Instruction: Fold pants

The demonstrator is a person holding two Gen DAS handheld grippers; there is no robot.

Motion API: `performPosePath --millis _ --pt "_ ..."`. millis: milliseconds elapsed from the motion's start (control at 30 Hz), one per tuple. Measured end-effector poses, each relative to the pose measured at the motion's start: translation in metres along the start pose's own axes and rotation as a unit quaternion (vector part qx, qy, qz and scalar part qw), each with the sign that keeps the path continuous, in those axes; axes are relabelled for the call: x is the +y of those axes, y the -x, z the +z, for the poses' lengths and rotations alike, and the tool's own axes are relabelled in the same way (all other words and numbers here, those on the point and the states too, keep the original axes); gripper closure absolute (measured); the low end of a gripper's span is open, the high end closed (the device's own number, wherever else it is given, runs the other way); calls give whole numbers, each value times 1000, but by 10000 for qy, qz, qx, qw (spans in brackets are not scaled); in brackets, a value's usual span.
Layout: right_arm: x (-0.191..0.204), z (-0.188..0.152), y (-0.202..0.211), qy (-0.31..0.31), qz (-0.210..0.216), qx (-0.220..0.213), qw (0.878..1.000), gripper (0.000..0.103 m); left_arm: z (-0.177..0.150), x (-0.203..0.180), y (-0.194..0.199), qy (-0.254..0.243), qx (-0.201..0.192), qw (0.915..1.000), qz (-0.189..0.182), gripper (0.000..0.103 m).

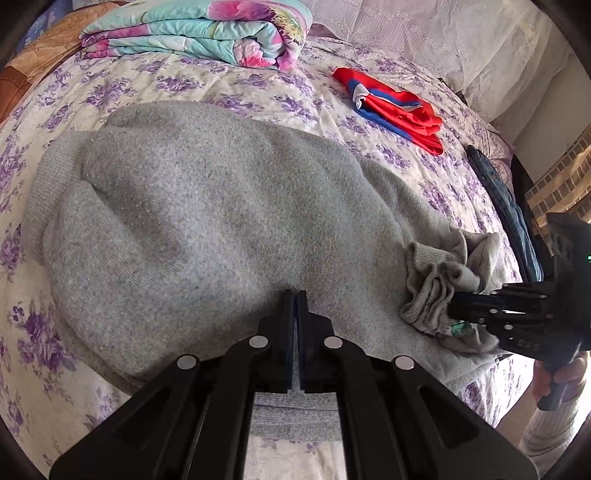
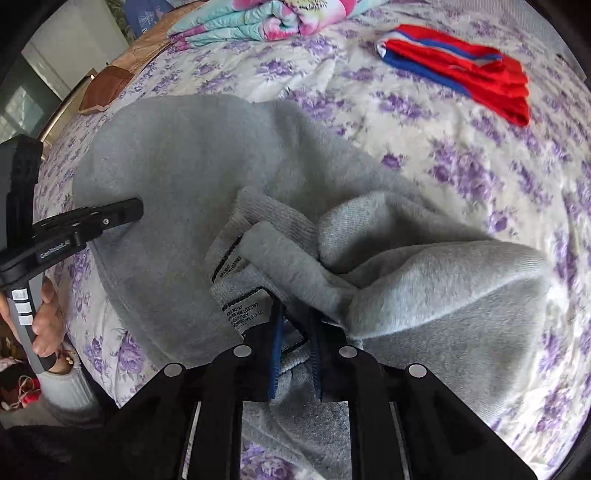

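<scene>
Grey fleece pants lie spread on the bed, also in the right wrist view. My left gripper is shut with its tips pressed on the flat grey cloth; it shows from the side in the right wrist view. My right gripper is shut on the bunched waistband with its label, lifting a fold of fabric. It appears in the left wrist view at the right, clamped on the gathered cloth.
The bed has a purple-flowered quilt. A folded floral blanket lies at the far side. A red and blue garment lies far right. A dark blue garment hangs at the right bed edge.
</scene>
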State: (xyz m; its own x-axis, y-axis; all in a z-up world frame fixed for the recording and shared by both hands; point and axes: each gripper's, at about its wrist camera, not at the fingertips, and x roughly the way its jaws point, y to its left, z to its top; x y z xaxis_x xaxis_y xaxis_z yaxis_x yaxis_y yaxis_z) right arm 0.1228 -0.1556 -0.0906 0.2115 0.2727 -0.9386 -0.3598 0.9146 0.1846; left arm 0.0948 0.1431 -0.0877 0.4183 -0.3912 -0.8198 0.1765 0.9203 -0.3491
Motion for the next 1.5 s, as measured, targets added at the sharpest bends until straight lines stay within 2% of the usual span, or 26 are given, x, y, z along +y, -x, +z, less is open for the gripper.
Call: performPosePath --millis 133,167,233,333,433,500,533,567,633,667,767,867,900,1000,1133,1200,1267,1333,1400,1433,1500 --pt "0 3 12 -113 139 56 9998 87 1 0 0 13 37 10000 -12 102" --pt "2 3 19 -61 172 -9 9998 87 1 0 0 0 39 10000 -9 102" --pt "-2 4 43 -89 198 -418 9989 87 1 0 3 -24 26 10000 -47 102" --pt "-23 7 64 -339 -65 -828 9960 86 0 4 17 44 -2 9999 -135 102" --pt "-49 17 49 -628 -241 -768 9948 84 -4 8 50 51 -351 9994 -50 101" --pt "-62 23 22 -782 -262 -611 9947 87 -6 16 76 146 -588 9981 -93 87" --pt "-67 26 8 -836 -290 -571 9944 87 -8 21 88 221 -716 9972 -42 65" --pt "-71 28 0 -874 -259 -630 9938 87 -10 27 101 301 -874 9957 67 37" --pt "-71 30 0 -909 -219 -701 9931 87 -15 40 123 455 -1177 9915 331 18" --pt "-71 30 3 -935 -216 -706 9929 87 -18 48 131 566 -1246 9896 436 16" --pt "-64 19 26 -955 -217 -989 9903 84 -26 75 141 980 -1253 9864 403 15" --pt "-47 -9 67 -830 303 -1681 9818 60 -31 98 133 1367 -1101 9843 177 14" --pt "-40 -22 78 -712 465 -1899 9781 58 -32 103 125 1479 -1002 9839 87 14" --pt "-22 -55 98 -502 525 -2244 9718 58 -26 116 92 1801 -608 9813 -313 14" --pt "-16 -90 108 -547 660 -2370 9677 58 -14 124 47 2104 -234 9749 -690 14" --pt "-17 -105 110 -677 597 -2398 9666 58 -9 123 32 2117 -187 9744 -730 13" --pt "-21 -118 109 -834 559 -2405 9654 57 2 120 24 2021 -252 9759 -781 6" --pt "-26 -128 103 -982 567 -2362 9651 56 17 117 14 1945 -285 9770 -827 6" --pt "-29 -133 94 -1119 544 -2260 9661 56 27 113 8 1959 -236 9777 -721 44" --pt "-28 -134 90 -1147 528 -2195 9674 56 30 106 10 1805 -241 9802 -776 68" --pt "-23 -131 82 -1093 640 -2061 9703 56 27 87 30 1460 -596 9866 -422 74"
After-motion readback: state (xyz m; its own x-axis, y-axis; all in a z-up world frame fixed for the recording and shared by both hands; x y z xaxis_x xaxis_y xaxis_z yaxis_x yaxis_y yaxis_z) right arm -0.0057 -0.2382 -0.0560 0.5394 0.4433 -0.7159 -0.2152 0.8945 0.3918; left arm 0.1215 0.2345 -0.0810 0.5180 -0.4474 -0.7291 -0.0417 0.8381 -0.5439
